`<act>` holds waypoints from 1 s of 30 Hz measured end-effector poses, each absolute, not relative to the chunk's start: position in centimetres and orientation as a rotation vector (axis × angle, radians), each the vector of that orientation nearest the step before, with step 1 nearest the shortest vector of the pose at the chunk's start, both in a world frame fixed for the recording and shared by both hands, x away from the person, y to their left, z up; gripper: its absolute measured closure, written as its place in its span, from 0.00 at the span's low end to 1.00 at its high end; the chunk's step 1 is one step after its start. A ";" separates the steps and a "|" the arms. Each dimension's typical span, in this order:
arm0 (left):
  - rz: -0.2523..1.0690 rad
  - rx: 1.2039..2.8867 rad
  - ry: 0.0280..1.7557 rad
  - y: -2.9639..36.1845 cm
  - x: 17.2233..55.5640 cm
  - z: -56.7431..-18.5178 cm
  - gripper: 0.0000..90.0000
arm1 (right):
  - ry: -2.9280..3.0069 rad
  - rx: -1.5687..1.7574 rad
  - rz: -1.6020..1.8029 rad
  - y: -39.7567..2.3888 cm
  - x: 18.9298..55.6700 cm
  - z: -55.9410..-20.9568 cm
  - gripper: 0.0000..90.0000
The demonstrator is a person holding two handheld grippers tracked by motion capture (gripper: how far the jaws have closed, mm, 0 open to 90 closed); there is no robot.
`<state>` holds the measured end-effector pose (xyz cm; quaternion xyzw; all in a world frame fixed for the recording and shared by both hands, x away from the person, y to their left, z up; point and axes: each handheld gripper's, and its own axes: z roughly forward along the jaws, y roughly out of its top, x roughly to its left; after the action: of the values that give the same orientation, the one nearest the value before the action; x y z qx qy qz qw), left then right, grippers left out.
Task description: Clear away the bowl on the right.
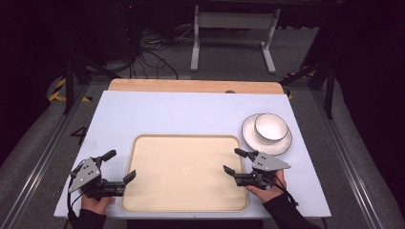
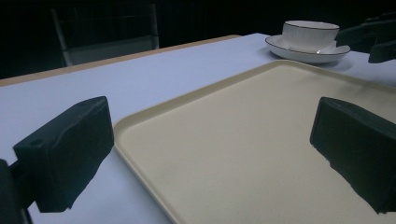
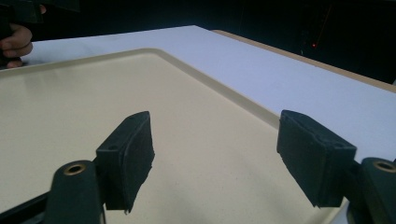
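While two grippers, left (image 1: pixel 118 167) and right (image 1: pixel 233 161), gape (both empty) lower frame, one tray (image 1: pixel 143 200), one plate (image 1: pixel 248 138), one bowl (image 1: pixel 271 127) sit.

Light: overhead, even on the pale blue-white table sheet (image 1: pixel 191 112); surroundings dark.
Shadows: soft, faint under the white ceramic bowl (image 1: pixel 271 127).
Glare: none obvious.
Focus: high view soft, low-res; near black jaw pads blurred in gripper views.

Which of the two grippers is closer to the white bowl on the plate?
The right. The right gripper hovers over the tray's right edge, just below the bowl; the left gripper sits at the tray's left edge, far across.
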<state>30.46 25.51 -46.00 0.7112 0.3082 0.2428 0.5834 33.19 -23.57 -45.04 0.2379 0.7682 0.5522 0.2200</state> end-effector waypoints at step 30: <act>0.573 1.682 0.717 25.4 30.5 -46.0 0.00 | 2.122 0.616 1.549 -23.1 32.9 -44.2 0.31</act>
<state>30.53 25.37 -45.96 0.7183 0.3060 0.2445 0.5750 32.86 -23.15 -44.21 0.2228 0.7670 0.5601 0.2197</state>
